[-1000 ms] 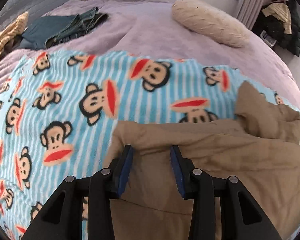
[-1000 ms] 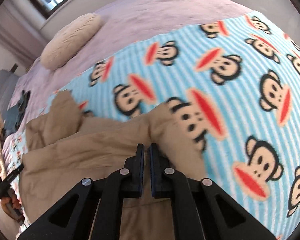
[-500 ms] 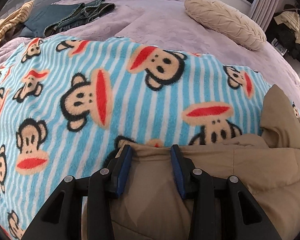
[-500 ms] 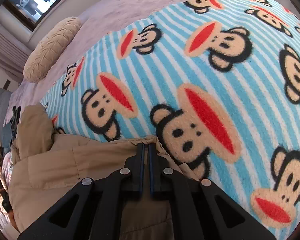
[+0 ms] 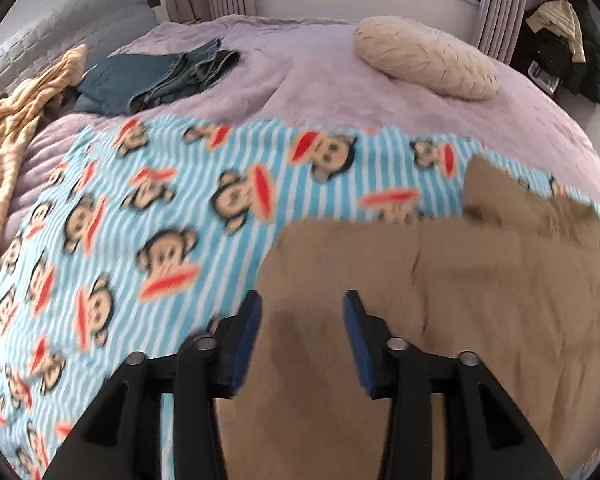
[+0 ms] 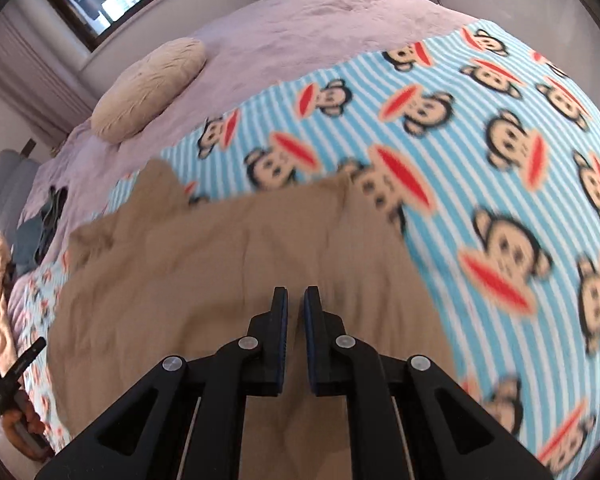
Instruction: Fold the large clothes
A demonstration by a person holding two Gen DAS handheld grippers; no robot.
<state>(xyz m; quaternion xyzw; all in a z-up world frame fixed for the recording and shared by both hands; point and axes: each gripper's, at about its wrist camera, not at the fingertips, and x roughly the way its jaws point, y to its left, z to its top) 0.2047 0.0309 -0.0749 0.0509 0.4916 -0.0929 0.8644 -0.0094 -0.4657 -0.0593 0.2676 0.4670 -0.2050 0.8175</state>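
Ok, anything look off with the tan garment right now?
The tan garment lies folded on the monkey blanket, but one end at its far edge sticks up, rumpled, beyond the fold. Nothing looks damaged.

Both wrist cameras look steeply down from close above the bed, along their own fingers. Each takes in the tan garment (image 5: 440,300) (image 6: 220,272), the monkey blanket (image 5: 140,220) (image 6: 500,160) and the pillow (image 5: 424,56) (image 6: 148,88), though motion blur softens the nearer cloth.

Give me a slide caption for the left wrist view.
Left tool opening above the tan garment on the monkey-print blanket.
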